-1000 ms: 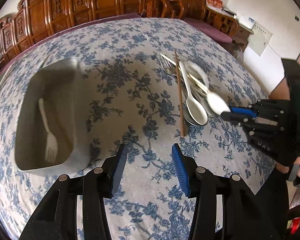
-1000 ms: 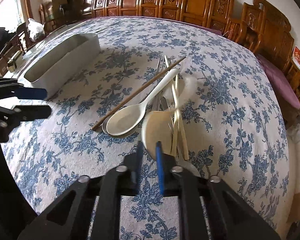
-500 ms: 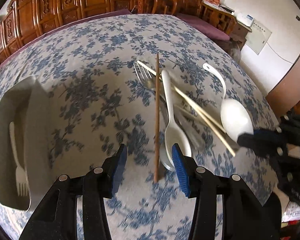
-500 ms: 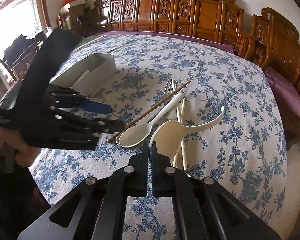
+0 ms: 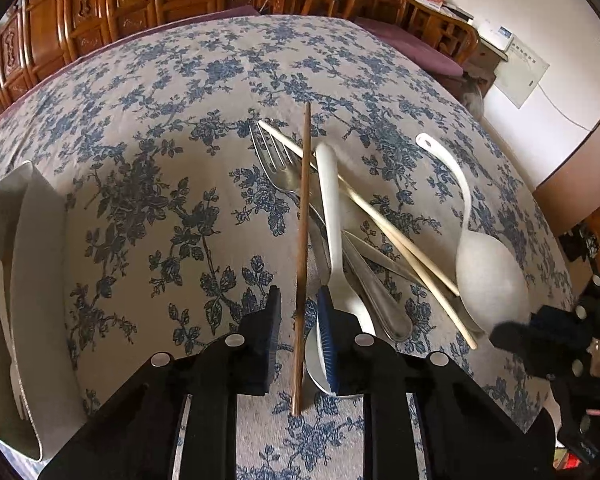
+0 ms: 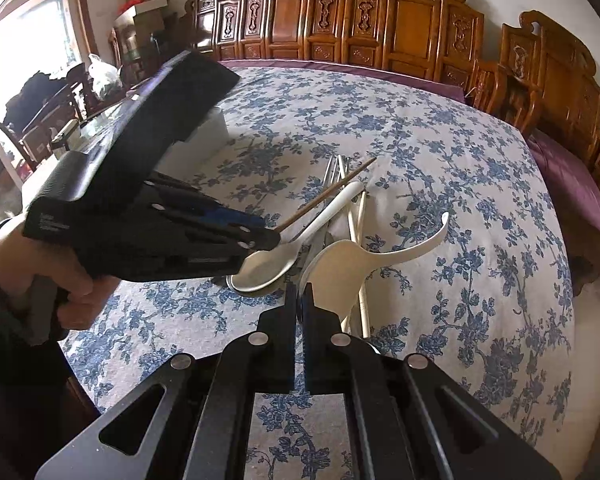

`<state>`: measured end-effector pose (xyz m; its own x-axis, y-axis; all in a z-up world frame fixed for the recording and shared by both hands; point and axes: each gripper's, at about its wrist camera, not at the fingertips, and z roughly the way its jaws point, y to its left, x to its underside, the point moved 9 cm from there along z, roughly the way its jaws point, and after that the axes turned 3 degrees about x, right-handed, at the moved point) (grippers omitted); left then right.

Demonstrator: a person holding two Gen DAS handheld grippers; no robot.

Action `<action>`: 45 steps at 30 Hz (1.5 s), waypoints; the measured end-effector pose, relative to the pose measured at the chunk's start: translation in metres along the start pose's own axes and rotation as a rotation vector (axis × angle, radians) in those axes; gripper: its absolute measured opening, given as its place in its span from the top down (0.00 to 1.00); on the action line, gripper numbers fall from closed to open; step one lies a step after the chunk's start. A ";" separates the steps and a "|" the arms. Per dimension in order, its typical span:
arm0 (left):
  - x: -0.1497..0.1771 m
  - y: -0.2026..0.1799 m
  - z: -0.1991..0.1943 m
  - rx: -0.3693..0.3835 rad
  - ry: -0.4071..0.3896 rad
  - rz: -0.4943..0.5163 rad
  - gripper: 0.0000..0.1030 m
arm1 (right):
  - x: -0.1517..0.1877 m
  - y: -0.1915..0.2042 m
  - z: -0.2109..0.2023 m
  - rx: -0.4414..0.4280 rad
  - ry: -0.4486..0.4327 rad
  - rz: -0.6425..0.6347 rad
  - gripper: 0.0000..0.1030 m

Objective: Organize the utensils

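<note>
Bare cloth (image 5: 148, 208) flanks left claw (image 5: 298, 332) closing around brown chopstick (image 5: 303, 240); right claw (image 6: 299, 300) pinches ladle (image 6: 352, 264).

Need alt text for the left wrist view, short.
The left gripper is closing around a dark brown chopstick, beside a pile of spoons, a fork and pale chopsticks on a blue floral tablecloth. A bin at left holds a white fork.

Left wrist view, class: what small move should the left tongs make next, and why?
Probably finish closing on the thin dark brown wooden chopstick. The left tongs are closing with it between their fingers, pads not yet touching it, and it lies across the pile.
</note>
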<state>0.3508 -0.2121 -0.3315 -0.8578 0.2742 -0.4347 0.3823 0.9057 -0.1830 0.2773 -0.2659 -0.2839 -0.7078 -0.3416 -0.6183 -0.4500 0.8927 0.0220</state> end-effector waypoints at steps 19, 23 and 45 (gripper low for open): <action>-0.008 0.011 -0.051 -0.053 -0.094 0.026 0.96 | -0.012 0.023 -0.011 -0.030 -0.028 -0.036 0.97; -0.006 0.019 -0.078 -0.066 -0.127 0.039 0.96 | -0.019 0.035 -0.017 -0.051 -0.046 -0.048 0.97; 0.028 0.144 -0.147 -0.185 -0.155 -0.085 0.96 | -0.052 0.115 -0.002 -0.133 -0.040 -0.134 0.97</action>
<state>0.3316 -0.0262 -0.2404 -0.8156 0.1545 -0.5576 0.2291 0.9711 -0.0662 0.2606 -0.1458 -0.2478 -0.6155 -0.4404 -0.6536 -0.6086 0.7925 0.0391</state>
